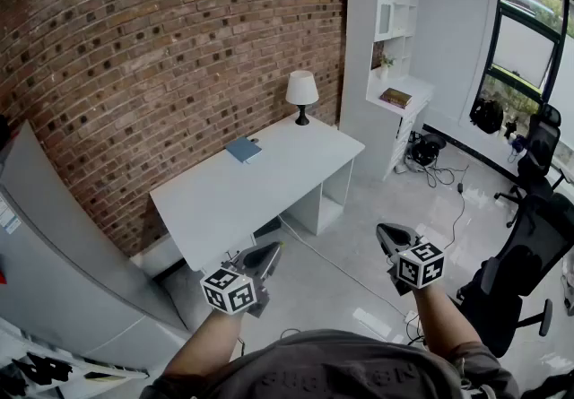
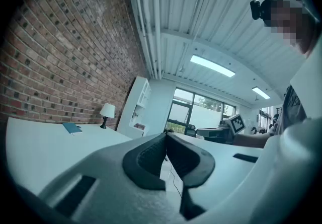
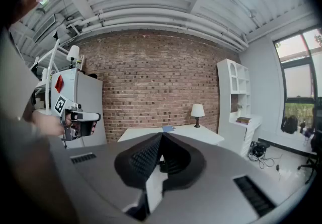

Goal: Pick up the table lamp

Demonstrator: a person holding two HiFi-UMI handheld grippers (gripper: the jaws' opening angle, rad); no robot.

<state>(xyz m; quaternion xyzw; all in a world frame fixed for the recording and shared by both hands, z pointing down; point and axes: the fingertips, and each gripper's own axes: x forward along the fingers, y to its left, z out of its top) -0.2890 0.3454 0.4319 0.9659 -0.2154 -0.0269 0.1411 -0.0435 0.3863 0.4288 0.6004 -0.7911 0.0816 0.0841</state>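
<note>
A small table lamp (image 1: 302,94) with a white shade and a dark base stands upright at the far right corner of the white desk (image 1: 260,191), by the brick wall. The lamp (image 2: 106,113) shows small in the left gripper view, and the lamp (image 3: 197,114) shows far off in the right gripper view. My left gripper (image 1: 266,255) is shut and empty, in front of the desk's near edge. My right gripper (image 1: 388,235) is shut and empty too, over the floor to the desk's right. Both are far from the lamp.
A blue book (image 1: 243,150) lies on the desk near the wall. A white shelf unit (image 1: 384,56) stands right of the desk. Cables (image 1: 439,175) trail on the floor, black office chairs (image 1: 529,254) stand at the right, and a grey cabinet (image 1: 63,254) at the left.
</note>
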